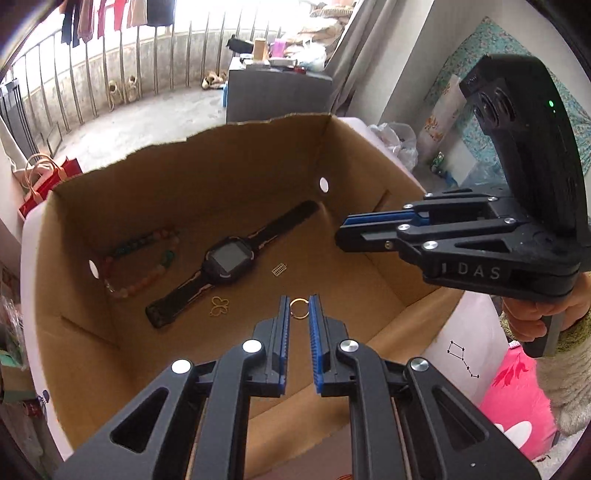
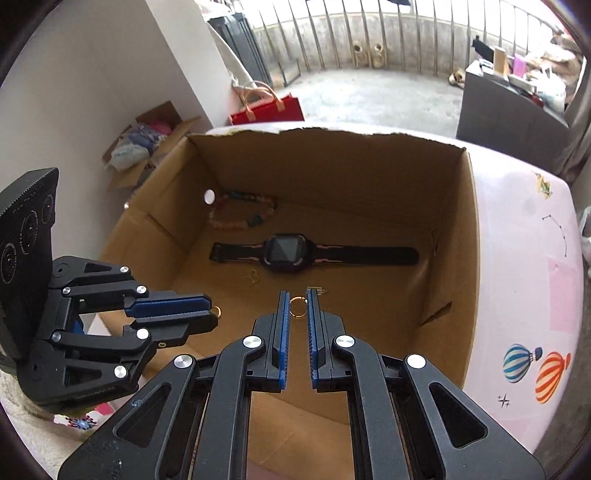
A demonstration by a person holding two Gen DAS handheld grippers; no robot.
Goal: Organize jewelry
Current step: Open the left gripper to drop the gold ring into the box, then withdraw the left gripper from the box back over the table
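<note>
**Left claw point(image 1: 299, 301) sets a small gold ring point(image 1: 300, 316) into the open brown cardboard box point(image 1: 221, 177).**
It is clamped on the ring just above the box's near floor. Best to lower close before releasing, clear of the black smartwatch point(image 1: 229, 258). Whether the right claw point(image 2: 297, 299) grips anything, I cannot tell.

Daylight pours in over a curved balcony railing point(image 2: 369, 33) of metal bars, with clothes point(image 1: 114, 18) hung along its top; the balcony floor point(image 2: 369, 96) is bare grey concrete; a grey cabinet point(image 1: 277, 96) stands cluttered near a curtain point(image 1: 354, 59); a white wall point(image 2: 92, 92) rises on one side, a red bag point(image 2: 269, 109) at its foot; the worktop point(image 2: 517, 221) is pale pink, printed with balloons.
</note>
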